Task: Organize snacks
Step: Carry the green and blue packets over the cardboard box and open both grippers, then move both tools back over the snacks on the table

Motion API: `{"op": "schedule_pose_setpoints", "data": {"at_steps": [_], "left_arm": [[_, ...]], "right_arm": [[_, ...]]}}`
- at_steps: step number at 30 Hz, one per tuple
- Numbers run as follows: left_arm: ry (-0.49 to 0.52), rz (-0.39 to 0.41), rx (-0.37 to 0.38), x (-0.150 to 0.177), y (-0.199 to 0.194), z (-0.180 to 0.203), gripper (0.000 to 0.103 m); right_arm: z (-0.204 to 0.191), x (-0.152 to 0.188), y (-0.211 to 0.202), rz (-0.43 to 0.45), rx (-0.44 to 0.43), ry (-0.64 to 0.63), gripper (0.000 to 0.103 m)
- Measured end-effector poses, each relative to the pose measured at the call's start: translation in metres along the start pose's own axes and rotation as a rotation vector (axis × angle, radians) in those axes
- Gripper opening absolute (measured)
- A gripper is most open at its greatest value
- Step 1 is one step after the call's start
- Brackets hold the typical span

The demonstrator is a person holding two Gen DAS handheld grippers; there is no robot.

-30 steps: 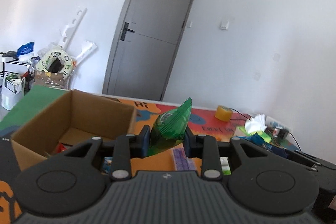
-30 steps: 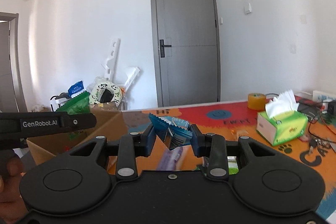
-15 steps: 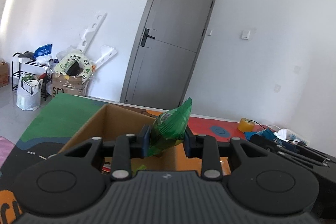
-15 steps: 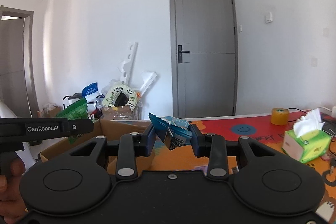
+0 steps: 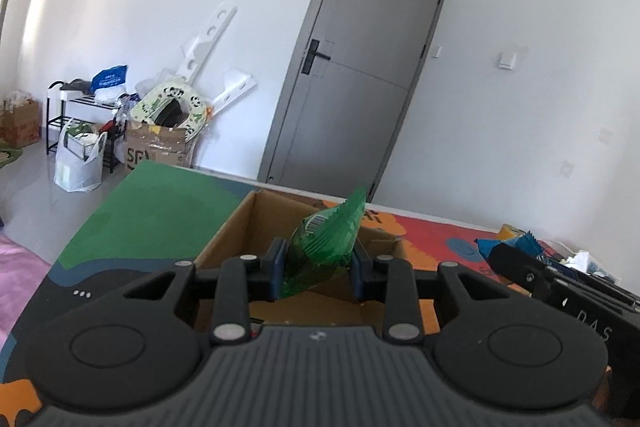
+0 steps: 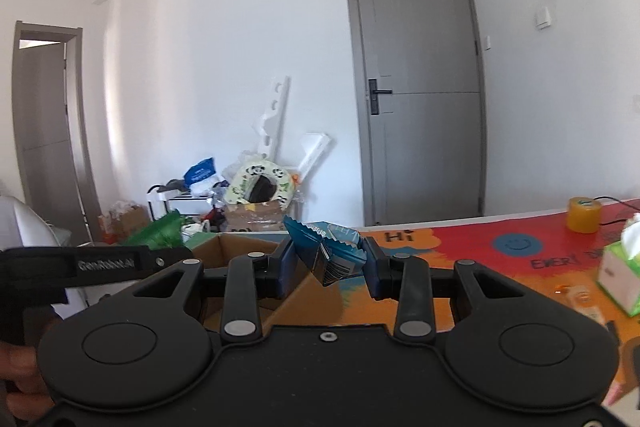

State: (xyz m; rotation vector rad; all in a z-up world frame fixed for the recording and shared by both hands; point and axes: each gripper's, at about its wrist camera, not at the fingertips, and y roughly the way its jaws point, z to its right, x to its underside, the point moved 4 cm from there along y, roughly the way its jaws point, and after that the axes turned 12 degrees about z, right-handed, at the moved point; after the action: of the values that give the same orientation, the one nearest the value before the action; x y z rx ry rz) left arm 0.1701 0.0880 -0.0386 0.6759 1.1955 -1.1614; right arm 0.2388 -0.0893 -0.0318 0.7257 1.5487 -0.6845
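My left gripper (image 5: 316,273) is shut on a green snack packet (image 5: 326,245) and holds it above the open cardboard box (image 5: 236,231). My right gripper (image 6: 330,267) is shut on a blue snack packet (image 6: 328,247), raised over the right side of the same cardboard box (image 6: 240,247). In the right wrist view the left gripper's body (image 6: 92,263) shows at the left with the green packet (image 6: 160,233) poking up behind it. In the left wrist view the right gripper's body (image 5: 560,287) and the blue packet (image 5: 508,245) appear at the right.
The box stands on a colourful mat-covered table (image 6: 480,247). A yellow tape roll (image 6: 584,215) and a green tissue box (image 6: 620,267) sit at the right. Across the room, against the white wall, are a grey door (image 6: 420,107), bags, a rack and another carton (image 5: 156,147).
Both grippers have swung left with their packets held. The box now lies straight under the left gripper; the tissue box and tape have slid to the right edge of view.
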Motion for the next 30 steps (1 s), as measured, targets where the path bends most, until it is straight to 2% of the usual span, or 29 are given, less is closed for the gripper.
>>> {"op": "schedule_pose_setpoints", "data": {"at_steps": [7, 9, 13, 18, 20, 26, 30], "left_arm": [[-0.042, -0.050, -0.017, 0.002, 0.002, -0.014, 0.037], [-0.050, -0.044, -0.015, -0.001, -0.004, -0.016, 0.045], [-0.049, -0.013, -0.024, -0.009, -0.017, -0.018, 0.048], [-0.056, -0.015, -0.036, -0.013, -0.022, -0.024, 0.051], [-0.057, -0.014, -0.042, -0.014, -0.025, -0.026, 0.055], [-0.054, -0.010, -0.049, -0.015, -0.033, -0.026, 0.061], [-0.052, -0.006, -0.035, -0.015, -0.035, -0.018, 0.072]], "right_arm": [[-0.019, 0.002, 0.010, -0.019, -0.053, -0.002, 0.036], [-0.022, 0.002, 0.011, -0.025, -0.064, 0.003, 0.036], [-0.024, 0.003, 0.010, -0.042, -0.082, 0.036, 0.036], [-0.030, 0.001, 0.004, -0.066, -0.132, 0.059, 0.038], [-0.030, -0.002, 0.001, -0.059, -0.136, 0.060, 0.046], [-0.020, -0.008, -0.011, -0.056, -0.091, 0.076, 0.054], [-0.009, -0.008, -0.022, -0.056, -0.048, 0.062, 0.061]]}}
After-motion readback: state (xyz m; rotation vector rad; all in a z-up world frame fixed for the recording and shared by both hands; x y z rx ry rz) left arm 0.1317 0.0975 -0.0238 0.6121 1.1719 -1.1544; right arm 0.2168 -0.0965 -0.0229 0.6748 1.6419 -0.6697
